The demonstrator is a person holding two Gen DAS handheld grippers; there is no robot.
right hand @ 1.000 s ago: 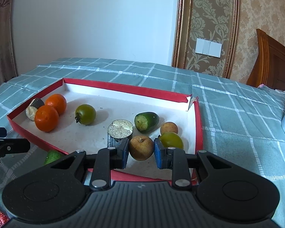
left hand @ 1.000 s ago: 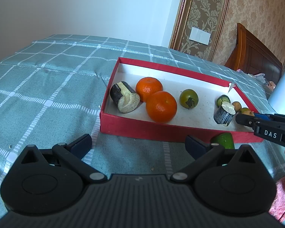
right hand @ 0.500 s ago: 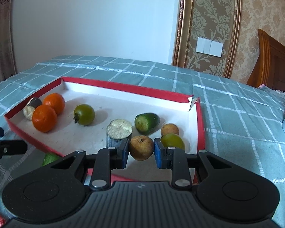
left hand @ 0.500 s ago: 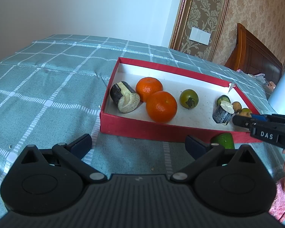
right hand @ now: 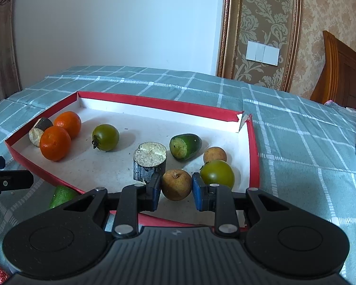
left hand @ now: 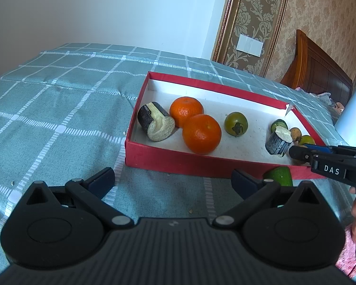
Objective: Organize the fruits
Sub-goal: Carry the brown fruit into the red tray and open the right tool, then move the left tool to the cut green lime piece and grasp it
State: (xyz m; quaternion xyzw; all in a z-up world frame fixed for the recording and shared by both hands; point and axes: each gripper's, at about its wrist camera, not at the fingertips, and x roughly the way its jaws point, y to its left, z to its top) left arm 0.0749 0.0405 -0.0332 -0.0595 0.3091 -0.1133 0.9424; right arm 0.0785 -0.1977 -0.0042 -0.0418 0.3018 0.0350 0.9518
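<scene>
Fruits sit ahead of both tools in a shallow red cardboard tray [right hand: 254,142] with a speckled white floor, on checked teal woven cloth [left hand: 59,109]. Two glossy dimpled oranges [left hand: 201,134] lie far left of the right gripper [right hand: 175,187], whose blue pads clench a rough brown round fruit [right hand: 175,183] over the tray's near edge. The left gripper [left hand: 173,178] is spread wide, empty, over cloth.

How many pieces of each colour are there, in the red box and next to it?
Orange: 2
Green: 4 (the last lies outside the red box)
Brown: 2
Dark cut chunks: 2
Total: 10
</scene>
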